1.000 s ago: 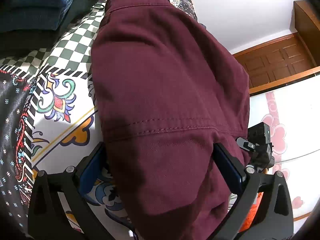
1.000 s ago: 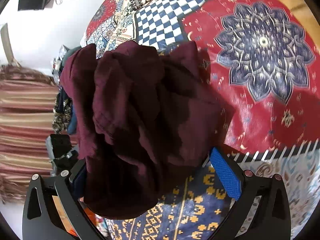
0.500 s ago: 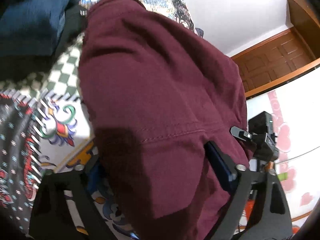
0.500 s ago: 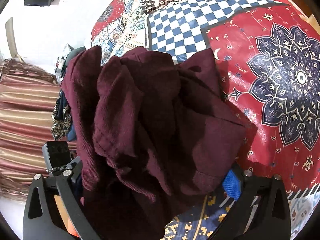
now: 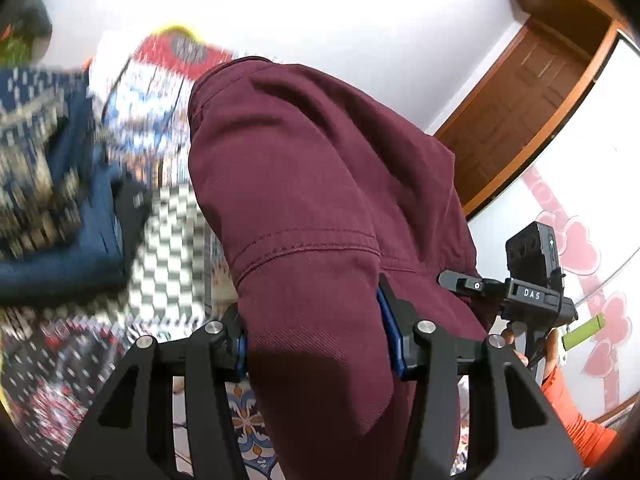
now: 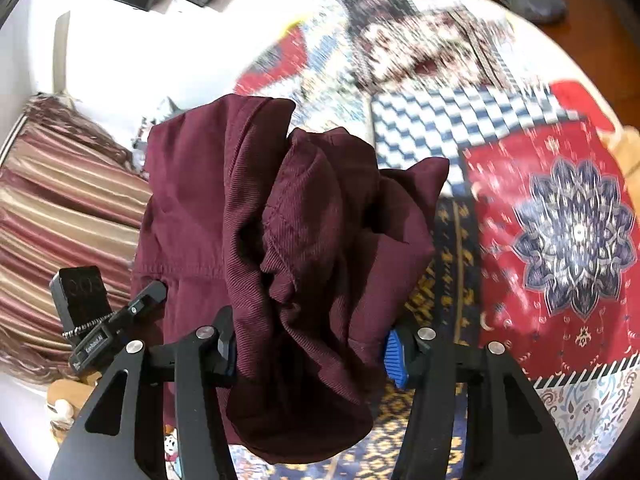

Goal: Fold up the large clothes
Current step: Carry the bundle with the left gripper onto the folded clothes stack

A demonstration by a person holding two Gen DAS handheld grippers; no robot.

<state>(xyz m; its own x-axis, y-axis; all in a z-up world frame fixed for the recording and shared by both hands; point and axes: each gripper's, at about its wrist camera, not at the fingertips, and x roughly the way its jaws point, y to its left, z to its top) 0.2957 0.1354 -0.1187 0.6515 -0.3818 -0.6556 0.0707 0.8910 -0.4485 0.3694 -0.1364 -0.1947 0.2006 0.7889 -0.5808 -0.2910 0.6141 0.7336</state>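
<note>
Both claws are picking up the big dark red cloth (image 5: 320, 200) to start a fold. The left claw (image 5: 316, 340) has just been closing, and now its blue pads (image 5: 390, 332) squeeze a thick bit of the cloth between them. The right claw (image 6: 308, 344) has just been closing too, and it is clamped on a bunched-up part of the same cloth. In the left view the cloth fills the middle and runs up toward 12 o'clock, with a stitched seam (image 5: 304, 246) across it just above the pads. In the right view it is a crumpled lump in the middle, hanging over the claw and down toward 6 o'clock. The bed cover (image 6: 560, 220) with its bright patterns lies under it, from 12 o'clock round to 5 o'clock. I think the cloth is being lifted off the cover, since the ground looks smeared and the cloth hangs from the pads. It is not flat yet, so no fold is done. The next move, I think, needs the two claws to pull apart so the cloth spreads out, then lay it flat on the cover. If one claw slips, the lump will drop. The other claw shows at 3 o'clock in the left view, and the letters "DAS" (image 5: 532, 294) can be read on it. A blue cloth pile (image 5: 52, 200) sits at 9 o'clock there. In the right view a small label (image 6: 94, 344) at 8 o'clock is too blurry to read
</note>
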